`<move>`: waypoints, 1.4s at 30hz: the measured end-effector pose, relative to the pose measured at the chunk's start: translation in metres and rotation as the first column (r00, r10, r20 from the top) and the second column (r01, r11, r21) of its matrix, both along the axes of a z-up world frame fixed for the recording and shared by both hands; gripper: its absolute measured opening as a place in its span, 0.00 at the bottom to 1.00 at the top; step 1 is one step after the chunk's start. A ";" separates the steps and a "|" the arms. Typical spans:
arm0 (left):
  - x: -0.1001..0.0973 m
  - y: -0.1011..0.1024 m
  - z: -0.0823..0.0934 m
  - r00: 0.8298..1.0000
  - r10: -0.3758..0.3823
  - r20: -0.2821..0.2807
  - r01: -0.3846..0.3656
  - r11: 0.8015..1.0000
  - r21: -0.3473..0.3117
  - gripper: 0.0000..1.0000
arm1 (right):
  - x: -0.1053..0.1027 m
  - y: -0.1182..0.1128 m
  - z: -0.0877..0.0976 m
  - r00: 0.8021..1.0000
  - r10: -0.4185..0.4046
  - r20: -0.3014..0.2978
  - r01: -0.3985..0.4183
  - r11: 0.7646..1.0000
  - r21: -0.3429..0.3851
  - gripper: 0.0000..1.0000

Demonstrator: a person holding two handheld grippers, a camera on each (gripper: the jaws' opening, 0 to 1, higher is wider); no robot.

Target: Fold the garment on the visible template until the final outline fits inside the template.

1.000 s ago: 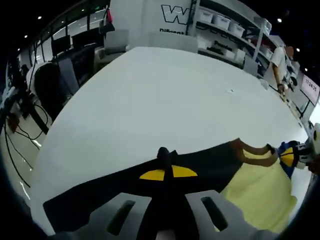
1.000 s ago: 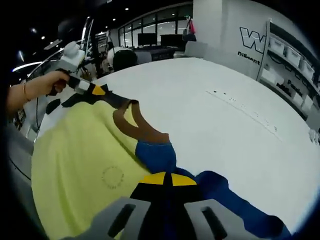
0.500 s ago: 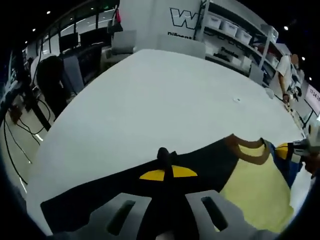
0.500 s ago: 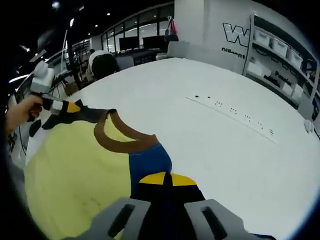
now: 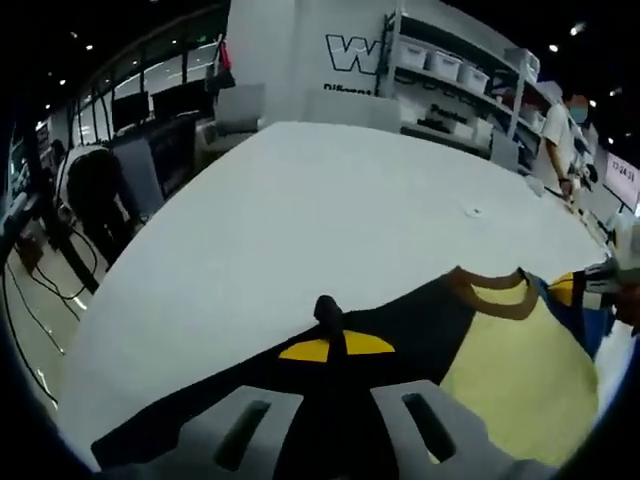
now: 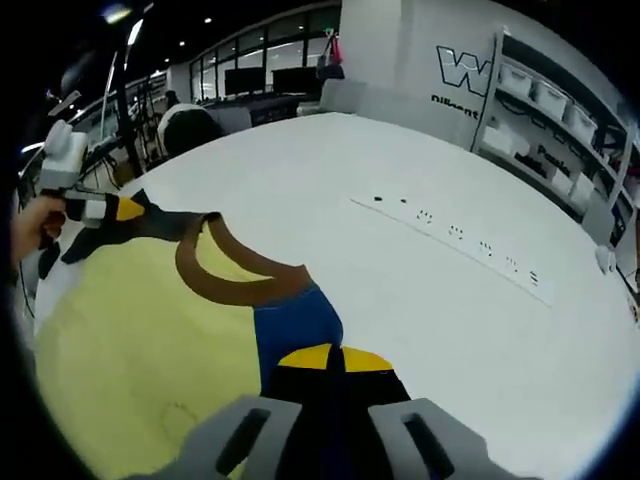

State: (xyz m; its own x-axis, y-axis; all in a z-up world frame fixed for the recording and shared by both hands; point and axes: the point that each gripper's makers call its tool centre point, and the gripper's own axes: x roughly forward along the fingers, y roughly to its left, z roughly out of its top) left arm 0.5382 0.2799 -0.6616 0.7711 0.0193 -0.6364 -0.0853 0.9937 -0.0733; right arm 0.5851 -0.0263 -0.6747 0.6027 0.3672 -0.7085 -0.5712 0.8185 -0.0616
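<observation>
Both claws grip the shirt [image 6: 150, 330] — left claw [image 5: 335, 345] on the black sleeve, right claw [image 6: 335, 360] on the blue — stretching it flat over the table [image 5: 330, 200] for folding.

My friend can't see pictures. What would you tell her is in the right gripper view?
The right gripper is shut on the blue shoulder of a yellow T-shirt with a brown collar, held over a big white table. At the far left, the left gripper, in a person's hand, grips the shirt's dark shoulder.
</observation>
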 end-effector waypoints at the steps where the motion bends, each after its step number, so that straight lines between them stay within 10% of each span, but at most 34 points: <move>1: 0.001 0.001 -0.001 1.000 0.000 -0.003 0.000 1.000 0.006 0.05 | 0.002 0.000 0.000 1.000 -0.004 0.003 0.004 1.000 0.009 0.00; 27: 0.013 0.008 -0.004 1.000 -0.015 -0.003 0.015 0.998 0.053 0.07 | 0.019 0.006 0.001 0.999 -0.051 0.008 0.050 0.996 0.072 0.00; 32: 0.009 0.006 0.009 0.999 -0.005 0.035 0.005 1.000 0.024 0.25 | 0.021 0.005 0.026 0.994 -0.079 0.071 0.069 0.989 0.131 0.03; 42: -0.017 -0.021 0.043 0.992 -0.050 0.113 0.055 0.998 -0.043 0.68 | 0.000 -0.015 0.057 0.989 -0.114 0.097 0.093 0.977 0.193 0.44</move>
